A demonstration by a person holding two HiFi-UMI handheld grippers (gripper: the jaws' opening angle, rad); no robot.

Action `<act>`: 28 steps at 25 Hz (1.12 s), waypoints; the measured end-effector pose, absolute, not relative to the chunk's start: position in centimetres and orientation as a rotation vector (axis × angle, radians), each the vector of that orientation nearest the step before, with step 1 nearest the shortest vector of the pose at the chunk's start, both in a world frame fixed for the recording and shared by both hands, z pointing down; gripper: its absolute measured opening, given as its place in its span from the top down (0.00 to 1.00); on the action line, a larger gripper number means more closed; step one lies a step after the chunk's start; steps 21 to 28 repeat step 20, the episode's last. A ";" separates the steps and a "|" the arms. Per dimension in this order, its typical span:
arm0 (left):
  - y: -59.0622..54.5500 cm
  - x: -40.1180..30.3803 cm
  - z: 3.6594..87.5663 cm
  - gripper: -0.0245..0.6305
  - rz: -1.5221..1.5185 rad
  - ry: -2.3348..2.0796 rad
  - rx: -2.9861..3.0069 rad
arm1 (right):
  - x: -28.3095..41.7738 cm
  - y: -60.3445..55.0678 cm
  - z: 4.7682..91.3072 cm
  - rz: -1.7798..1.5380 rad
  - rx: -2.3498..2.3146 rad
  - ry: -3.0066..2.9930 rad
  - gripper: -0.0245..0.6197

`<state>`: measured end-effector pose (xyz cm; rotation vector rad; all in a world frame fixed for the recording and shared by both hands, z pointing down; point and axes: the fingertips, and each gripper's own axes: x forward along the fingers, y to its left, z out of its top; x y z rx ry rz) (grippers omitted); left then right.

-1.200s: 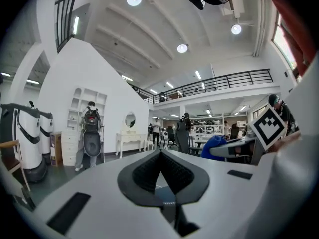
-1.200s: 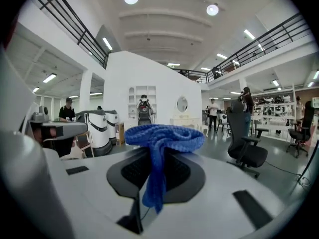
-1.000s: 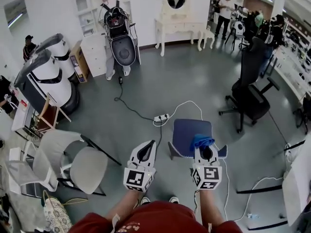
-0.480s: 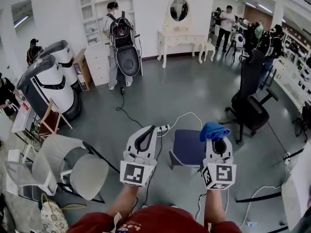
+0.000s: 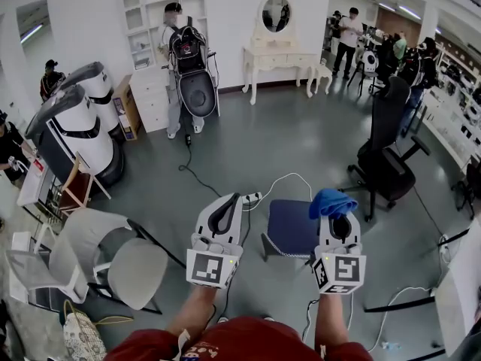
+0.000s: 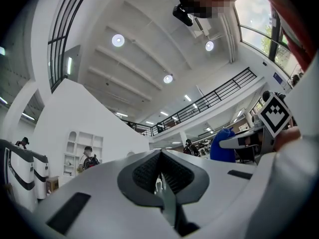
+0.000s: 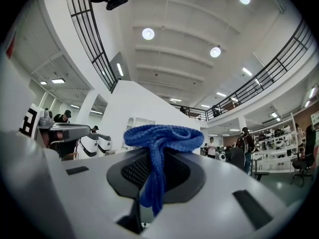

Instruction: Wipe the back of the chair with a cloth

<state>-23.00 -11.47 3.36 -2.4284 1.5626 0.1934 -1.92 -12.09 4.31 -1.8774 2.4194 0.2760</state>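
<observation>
Currently the right gripper (image 5: 336, 221) is clamped on the blue cloth (image 5: 331, 201), a thin fold pinched between its jaws and the bulk bunched on top; the left gripper (image 5: 223, 218) has its jaws together on nothing. The blue chair (image 5: 289, 228) stands below and between them, well apart from the cloth; with so little fabric pinched, rubbing could probably tug it free.

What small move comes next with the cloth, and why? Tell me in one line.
Probably tip the right claw forward and lower it toward the blue chair: it is shut on the blue cloth but held high, pointing at the ceiling, touching no chair.
</observation>
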 end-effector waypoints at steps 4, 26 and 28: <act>-11.4 -22.7 3.6 0.94 0.194 1.565 -2.431 | -1.6 -12.0 4.8 0.265 -1.884 2.419 0.87; -11.4 -22.0 4.0 0.94 0.198 1.559 -2.437 | -1.4 -12.0 5.3 0.265 -1.889 2.440 0.87; -11.4 -22.0 4.0 0.94 0.198 1.559 -2.437 | -1.4 -12.0 5.3 0.265 -1.889 2.440 0.87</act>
